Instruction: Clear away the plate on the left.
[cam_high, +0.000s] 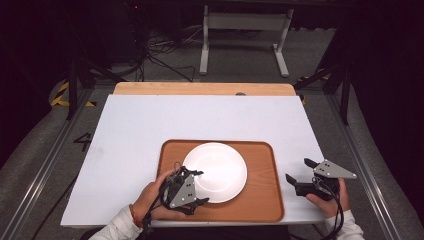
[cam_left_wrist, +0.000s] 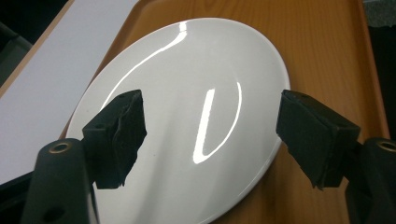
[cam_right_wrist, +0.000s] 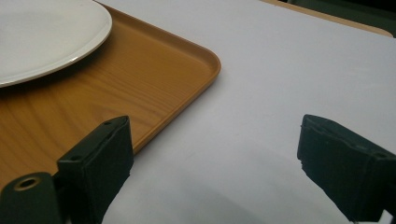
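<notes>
Where grey floor (cam_high: 165, 55) surrounds it, white table (cam_high: 150, 130) bears wooden tray (cam_high: 265, 200).

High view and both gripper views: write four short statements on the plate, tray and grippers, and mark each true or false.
1. The round white ceramic plate lies on the brown wooden tray. True.
2. The left gripper is clamped shut on the plate. False: its jaws stand wide apart.
3. The right gripper is open over the white table cover. True.
4. Food sits on the plate. False: it is bare.
</notes>
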